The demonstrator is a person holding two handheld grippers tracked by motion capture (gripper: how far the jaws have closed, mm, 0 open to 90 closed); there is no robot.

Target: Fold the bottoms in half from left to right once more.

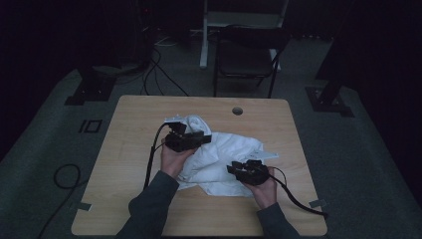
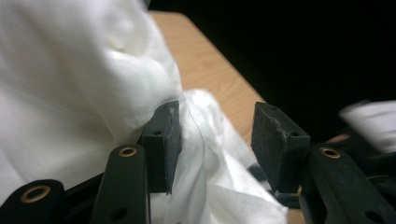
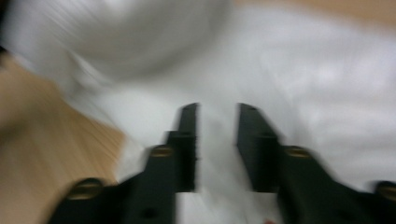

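Observation:
A crumpled white cloth point(image 1: 226, 149) lies on the middle of the wooden table point(image 1: 134, 124). My left gripper point(image 1: 203, 138) is at the cloth's upper left part, raised a little above it. In the left gripper view its jaws point(image 2: 217, 116) stand apart; the white cloth point(image 2: 70, 70) drapes against the left pad point(image 2: 163, 140) and a fold runs down between the pads, clear of the right one. My right gripper point(image 1: 233, 168) is low at the cloth's near right edge. The right gripper view is blurred: its jaws point(image 3: 217, 109) are apart over the white cloth point(image 3: 308, 70).
A round cable hole point(image 1: 237, 110) sits near the table's far edge. A dark folding chair point(image 1: 246, 55) stands behind the table. Cables point(image 1: 298, 201) trail from both grippers over the near tabletop. Bare wood lies left of the cloth and along the front edge.

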